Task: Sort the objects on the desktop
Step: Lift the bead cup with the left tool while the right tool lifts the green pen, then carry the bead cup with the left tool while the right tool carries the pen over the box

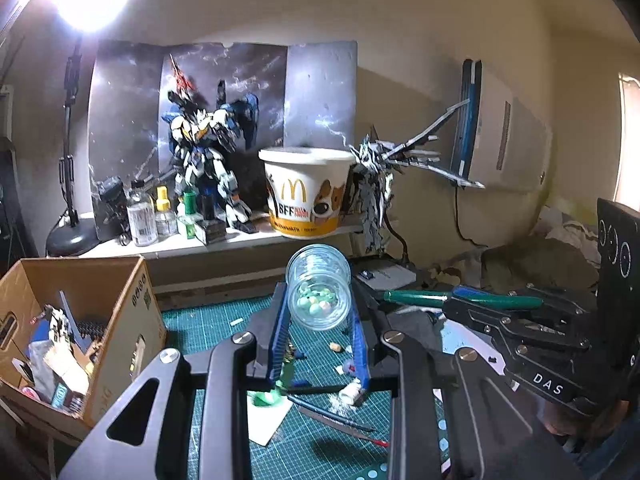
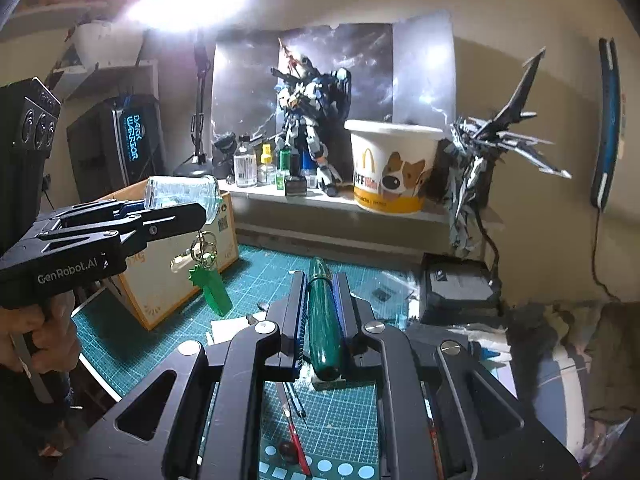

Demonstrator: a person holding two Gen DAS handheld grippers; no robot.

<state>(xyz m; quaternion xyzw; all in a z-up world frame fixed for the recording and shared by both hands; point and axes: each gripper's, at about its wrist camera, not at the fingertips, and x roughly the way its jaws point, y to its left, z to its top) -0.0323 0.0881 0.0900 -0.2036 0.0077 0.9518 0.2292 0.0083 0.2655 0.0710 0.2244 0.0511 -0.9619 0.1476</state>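
- Two grippers are up over the green cutting mat (image 1: 200, 320), each closed on something.
- Left gripper (image 1: 318, 320): its blue-padded fingers (image 1: 280, 320) are drawn in against the sides of a clear glass jar (image 1: 319, 286). The jar lies tipped on its side, held off the mat, with pale green, white and pink beads (image 1: 316, 302) pooled inside. In the right wrist view the same jar (image 2: 182, 194) sits at about 10 o'clock, in front of the cardboard box (image 2: 176, 276), and a green keychain (image 2: 212, 286) hangs below that gripper.
- Right gripper (image 2: 322, 320): its jaws are nearly together, pinching a dark green pen (image 2: 323, 320) that runs lengthwise between the pads, tip toward 12 o'clock. From the left wrist view that pen (image 1: 420, 297) lies level at about 3 o'clock.
- Cardboard box (image 1: 120, 300) stands at 9 o'clock in the left view, open-topped, with odds and ends inside.
- On the shelf at 12 o'clock: a McDonald's paper bucket (image 1: 306, 192), a white and blue robot model (image 1: 208, 160) and small bottles (image 1: 152, 216).
- Loose on the mat at 6 o'clock: a red-tipped brush (image 2: 298, 440) and scraps.
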